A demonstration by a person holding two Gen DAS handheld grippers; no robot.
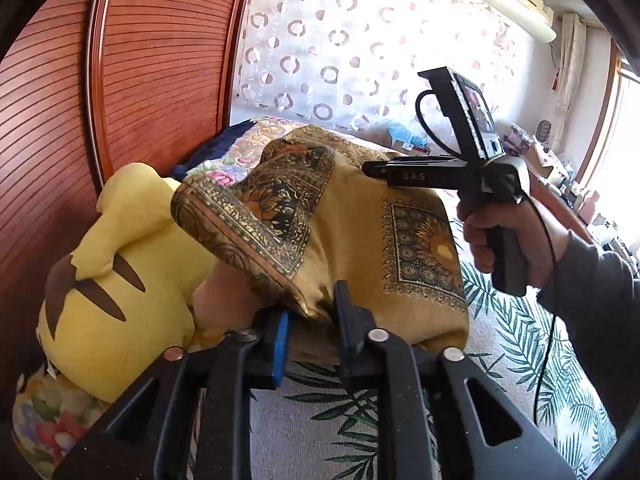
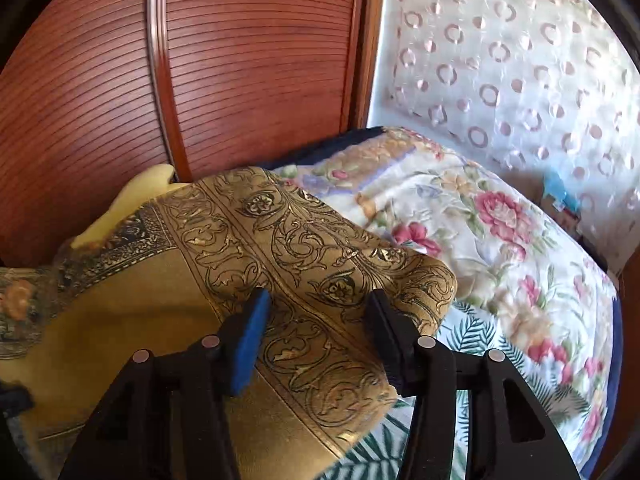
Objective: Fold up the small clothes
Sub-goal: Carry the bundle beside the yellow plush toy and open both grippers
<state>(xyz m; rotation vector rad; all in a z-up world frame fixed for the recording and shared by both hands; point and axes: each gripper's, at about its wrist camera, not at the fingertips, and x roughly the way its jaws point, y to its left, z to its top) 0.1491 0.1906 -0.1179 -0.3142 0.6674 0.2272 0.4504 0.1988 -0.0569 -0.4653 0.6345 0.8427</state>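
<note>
Clearly mid-fold, a mustard-gold printed garment [image 1: 352, 248] with dark ornate borders and a sunflower panel lies humped on a bed covered by a white sheet with green palm leaves [image 1: 520, 340]. Part of it drapes over a yellow plush toy with brown stripes [image 1: 112, 280], which props up one side, so the cloth does not lie flat.

From the left wrist view, the left gripper [image 1: 316, 328], black with one blue foam pad, has its jaws a little apart at the garment's near edge. Cloth sits between them, but whether the pads press on it cannot be told.

In the right wrist view, the right gripper [image 2: 320, 336] has its jaws standing well apart over a scroll-patterned border. The fabric lies under and between them, and the pads do not pinch it. A hand [image 1: 504, 236] in a grey sleeve holds this tool by its pistol grip, probably to take a fresh corner.

White letters "DAS" show on the right tool's arm. No other writing is legible.

A floral quilt [image 2: 480, 216] and a reddish ribbed wooden headboard [image 2: 240, 72] lie behind.
</note>
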